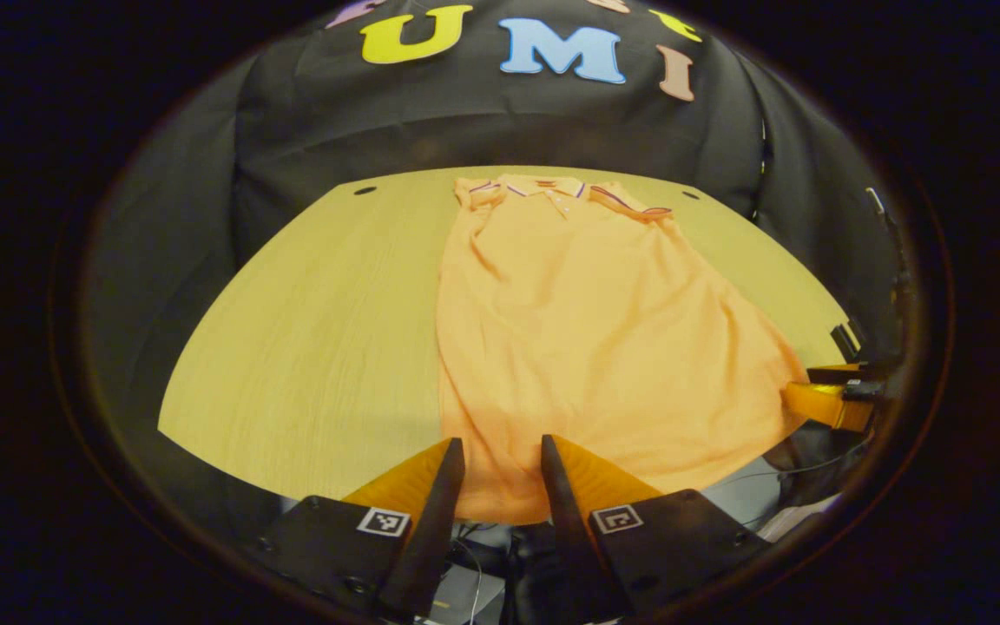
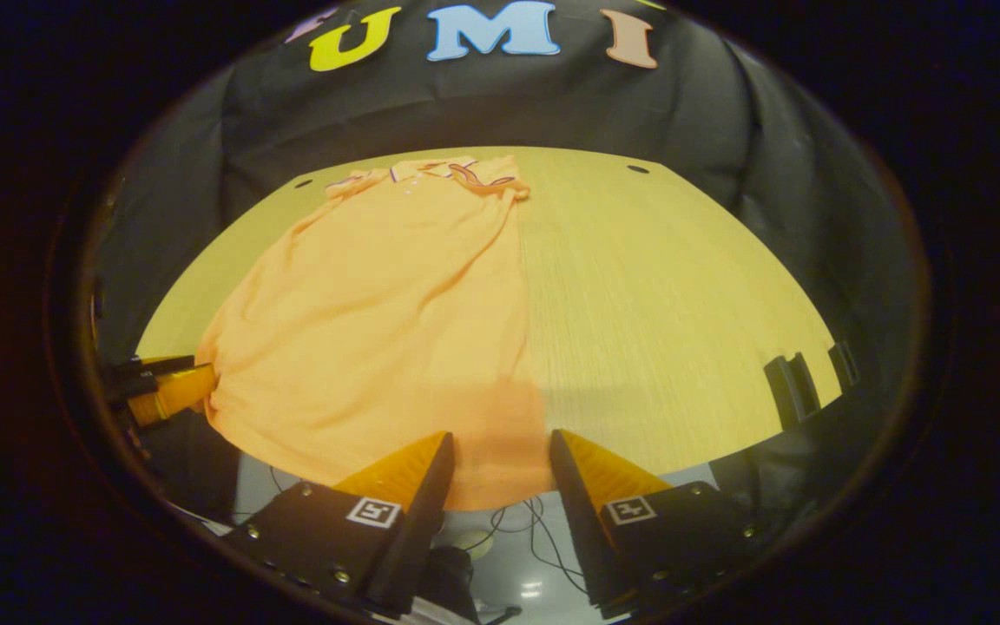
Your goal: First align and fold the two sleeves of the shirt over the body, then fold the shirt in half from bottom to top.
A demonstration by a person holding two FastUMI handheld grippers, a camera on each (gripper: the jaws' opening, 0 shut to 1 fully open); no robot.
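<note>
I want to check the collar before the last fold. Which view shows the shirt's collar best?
The left gripper view: the collar lies near the middle of the far table edge, its striped trim and placket readable. In the right gripper view the collar is smaller, off to the left and seen more obliquely, so its trim is harder to make out.

Dim, warm light — sharp centre, edges bowed and darkened.
</note>
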